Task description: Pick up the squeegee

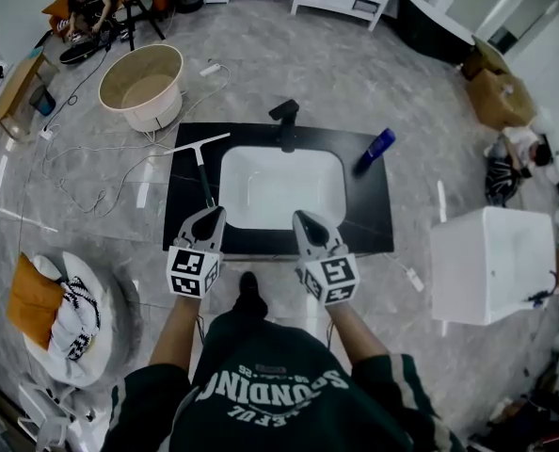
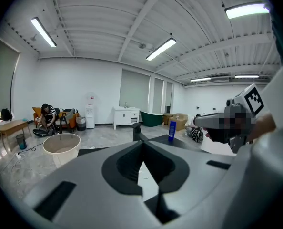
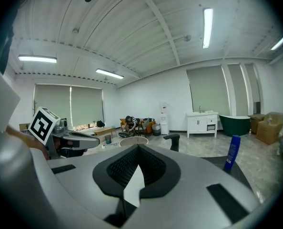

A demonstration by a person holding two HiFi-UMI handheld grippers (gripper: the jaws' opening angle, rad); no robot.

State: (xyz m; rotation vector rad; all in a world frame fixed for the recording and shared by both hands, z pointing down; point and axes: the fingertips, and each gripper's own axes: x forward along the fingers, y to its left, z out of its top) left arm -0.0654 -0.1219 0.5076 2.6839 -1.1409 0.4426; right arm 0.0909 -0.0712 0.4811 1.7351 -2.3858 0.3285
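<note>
The squeegee (image 1: 203,175) lies on the left part of the black countertop (image 1: 374,205), its pale blade at the far end and its thin handle pointing toward me. My left gripper (image 1: 214,213) is shut and empty, with its tip just over the near end of that handle. My right gripper (image 1: 301,216) is also shut and empty, at the near edge of the white sink (image 1: 281,188). In the left gripper view the closed jaws of the left gripper (image 2: 142,144) hide the squeegee. The right gripper view shows the right gripper (image 3: 137,148) and no squeegee.
A black faucet (image 1: 285,122) stands behind the sink and a blue bottle (image 1: 375,149) lies at the counter's right. A beige round tub (image 1: 144,85) and loose cables are on the floor at the left, a white cabinet (image 1: 491,264) at the right. A person sits far back left.
</note>
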